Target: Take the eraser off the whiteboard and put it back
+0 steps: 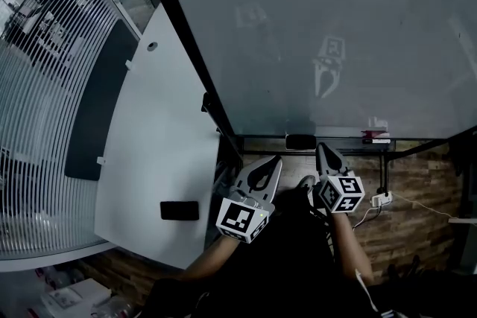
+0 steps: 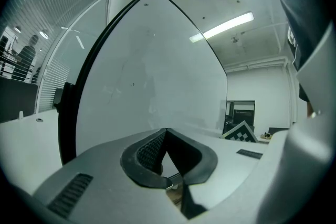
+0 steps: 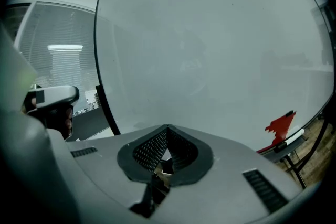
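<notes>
Black eraser (image 1: 300, 141) at whiteboard (image 1: 313, 26) bottom edge: likely light, rigid; pinch across narrow width; left gripper (image 1: 273, 162), right gripper (image 1: 323, 150): fingers clenched, empty.

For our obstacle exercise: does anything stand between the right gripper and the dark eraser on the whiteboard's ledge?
Nothing visible does. The eraser lies on the ledge close to the shut right gripper, an open gap between; the red item lies off to the side.

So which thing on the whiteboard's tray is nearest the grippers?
The black eraser, directly ahead of them; the red item lies off to the right.
</notes>
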`<state>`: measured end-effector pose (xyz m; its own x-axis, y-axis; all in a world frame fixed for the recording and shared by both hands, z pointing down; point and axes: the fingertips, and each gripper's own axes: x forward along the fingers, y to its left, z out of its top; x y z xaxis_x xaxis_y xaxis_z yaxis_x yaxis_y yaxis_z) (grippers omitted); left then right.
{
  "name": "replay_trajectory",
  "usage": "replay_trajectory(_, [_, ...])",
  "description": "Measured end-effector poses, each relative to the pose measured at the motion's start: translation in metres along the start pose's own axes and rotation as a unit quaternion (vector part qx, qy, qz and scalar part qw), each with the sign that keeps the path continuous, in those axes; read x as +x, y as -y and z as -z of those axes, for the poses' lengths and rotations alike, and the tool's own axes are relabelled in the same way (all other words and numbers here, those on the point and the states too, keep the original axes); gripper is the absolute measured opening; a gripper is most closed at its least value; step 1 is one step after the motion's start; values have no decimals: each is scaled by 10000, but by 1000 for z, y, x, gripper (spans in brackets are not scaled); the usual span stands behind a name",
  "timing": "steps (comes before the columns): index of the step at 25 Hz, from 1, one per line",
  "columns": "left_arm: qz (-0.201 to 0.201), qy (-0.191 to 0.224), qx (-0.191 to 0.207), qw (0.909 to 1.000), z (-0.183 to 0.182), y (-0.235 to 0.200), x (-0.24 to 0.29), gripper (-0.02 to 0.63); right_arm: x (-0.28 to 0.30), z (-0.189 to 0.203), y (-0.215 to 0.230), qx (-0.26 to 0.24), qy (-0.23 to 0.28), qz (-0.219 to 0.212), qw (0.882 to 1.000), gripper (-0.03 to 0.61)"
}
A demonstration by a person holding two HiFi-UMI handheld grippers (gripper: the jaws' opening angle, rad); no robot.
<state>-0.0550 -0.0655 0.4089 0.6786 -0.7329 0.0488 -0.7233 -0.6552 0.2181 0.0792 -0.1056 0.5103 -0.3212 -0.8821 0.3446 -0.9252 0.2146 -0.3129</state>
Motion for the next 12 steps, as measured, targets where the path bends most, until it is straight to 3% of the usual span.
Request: replay_trajectory(12, [46,11,89,9999,-2,5,-4,6,-47,-43,-35,-487,789,-63,9957,15])
